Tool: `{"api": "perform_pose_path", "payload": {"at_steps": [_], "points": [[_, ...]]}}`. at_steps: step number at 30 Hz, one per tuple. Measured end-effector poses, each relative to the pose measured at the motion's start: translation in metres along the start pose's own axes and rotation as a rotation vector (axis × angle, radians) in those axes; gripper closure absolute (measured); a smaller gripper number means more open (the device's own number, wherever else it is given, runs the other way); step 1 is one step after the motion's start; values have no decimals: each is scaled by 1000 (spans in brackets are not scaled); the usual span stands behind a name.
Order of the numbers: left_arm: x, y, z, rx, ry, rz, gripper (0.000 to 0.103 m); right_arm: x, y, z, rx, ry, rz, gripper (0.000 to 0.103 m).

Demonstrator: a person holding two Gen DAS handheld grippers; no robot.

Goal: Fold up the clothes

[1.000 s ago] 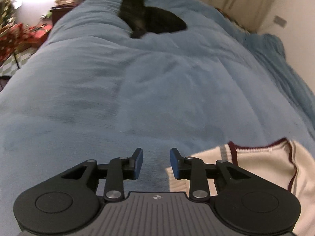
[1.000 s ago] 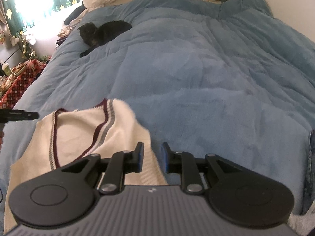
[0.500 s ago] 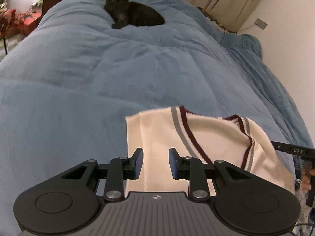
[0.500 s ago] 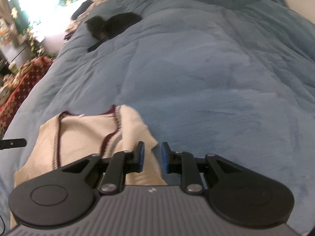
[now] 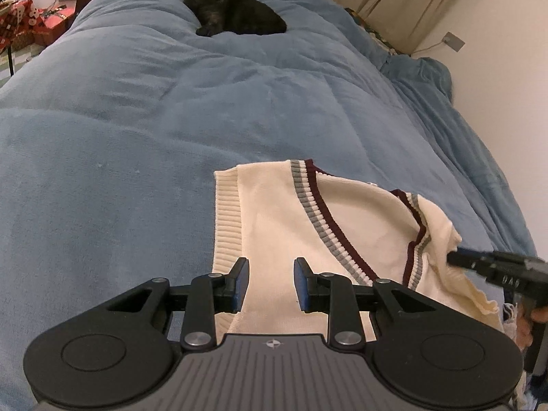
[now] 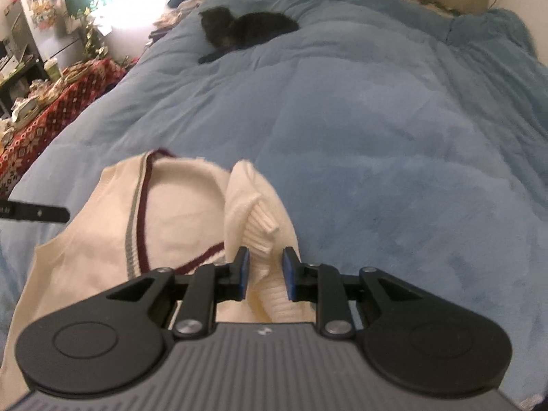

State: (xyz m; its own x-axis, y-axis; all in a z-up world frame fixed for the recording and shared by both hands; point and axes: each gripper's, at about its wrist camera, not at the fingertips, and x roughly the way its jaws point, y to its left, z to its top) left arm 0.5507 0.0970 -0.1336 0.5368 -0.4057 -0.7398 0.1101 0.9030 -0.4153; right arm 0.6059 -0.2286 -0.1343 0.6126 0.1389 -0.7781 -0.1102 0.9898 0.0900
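Tongs over a cream vest on the bed

Left tongs gape, empty, above the vest; right tongs stand parted around its bunched edge.

vest hem cut off, cat blurred

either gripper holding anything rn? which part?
Cannot be told. Both the left gripper and right gripper show a gap over the cream vest; no pinch visible.
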Motion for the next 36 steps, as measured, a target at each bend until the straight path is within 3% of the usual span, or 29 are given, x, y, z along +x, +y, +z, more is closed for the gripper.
{"api": "perform_pose_path", "payload": {"at_steps": [7, 8, 10, 12, 21, 27, 29, 31, 36], "points": [[-3, 6, -1, -8, -10, 5, 76, 9, -18, 21, -16, -6, 19, 78], [-4, 7, -1, -9, -11, 11, 76, 13, -20, 24, -9, 10, 34, 80], [-5, 8, 0, -10, -20, 13, 76, 17, -22, 26, -8, 19, 46, 95], [-5, 8, 0, -6, -27, 5, 76, 16, -22, 30, -35, 14, 33, 99], [1, 10, 8, 49, -40, 22, 76, 21, -61, 59, -76, -22, -177, 100], [20, 13, 23, 103, -30, 36, 76, 57, -78, 52, -68, 70, -160, 98], [28, 14, 31, 127, -30, 40, 76, 55, -80, 53, -56, 65, -154, 97], [36, 16, 42, 142, -27, 37, 76, 47, -83, 54, -34, 45, -155, 89], [55, 14, 69, 202, -17, 5, 72, 37, -81, 67, -46, 6, -124, 89]]}}
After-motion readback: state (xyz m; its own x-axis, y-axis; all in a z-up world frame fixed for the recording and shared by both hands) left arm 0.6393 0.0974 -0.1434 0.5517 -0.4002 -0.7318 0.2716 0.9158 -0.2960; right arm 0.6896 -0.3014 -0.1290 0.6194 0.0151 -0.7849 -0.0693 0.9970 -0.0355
